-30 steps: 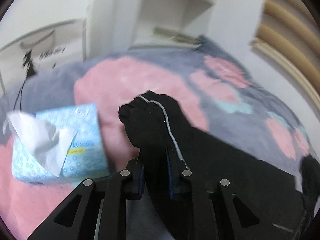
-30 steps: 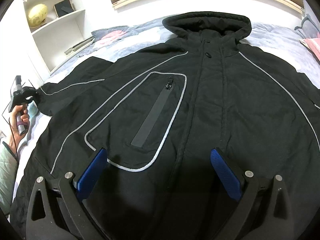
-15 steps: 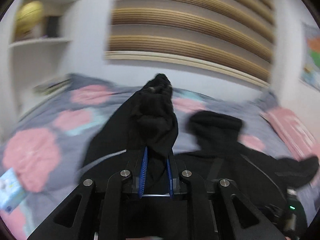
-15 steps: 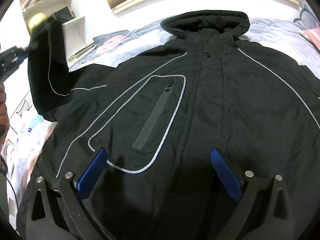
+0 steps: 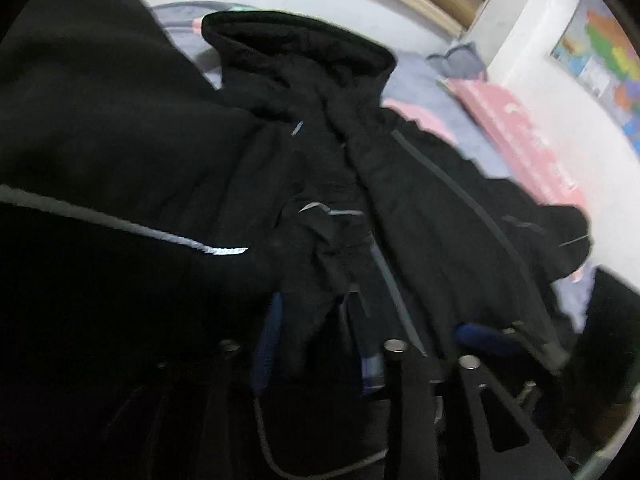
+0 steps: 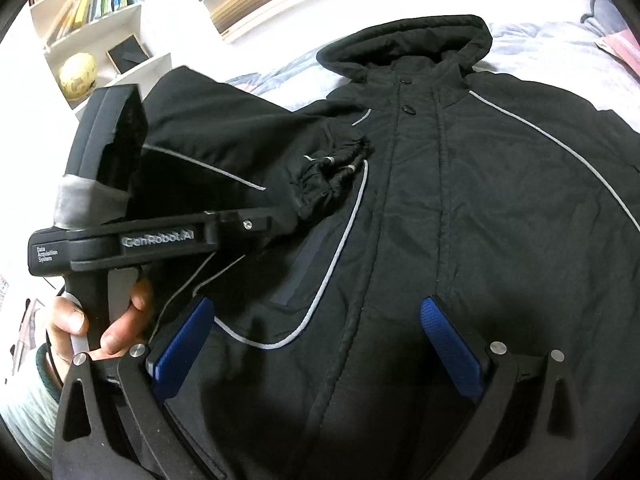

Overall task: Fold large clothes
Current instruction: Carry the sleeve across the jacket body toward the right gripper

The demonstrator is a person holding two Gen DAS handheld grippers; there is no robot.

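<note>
We see right hand-held gripper point(image 6: 316, 344) nearest, jaws spread wide, grasping nothing, hovering over lower front of black jacket point(image 6: 460, 208). Jacket lies face up on bed point(image 6: 280, 76), hood point(image 6: 404, 44) at far end. Left hand-held gripper point(image 5: 316, 340) clenched on sleeve point(image 6: 240, 152); sleeve folded across jacket chest, cuff point(image 6: 332, 176) beside front placket. Person's hand point(image 6: 108, 320) grips left tool handle, left side of right-cam view. Beyond bed: bookshelf point(image 6: 92, 12) w/ globe point(image 6: 78, 72), wood-slat wall strip.
</note>
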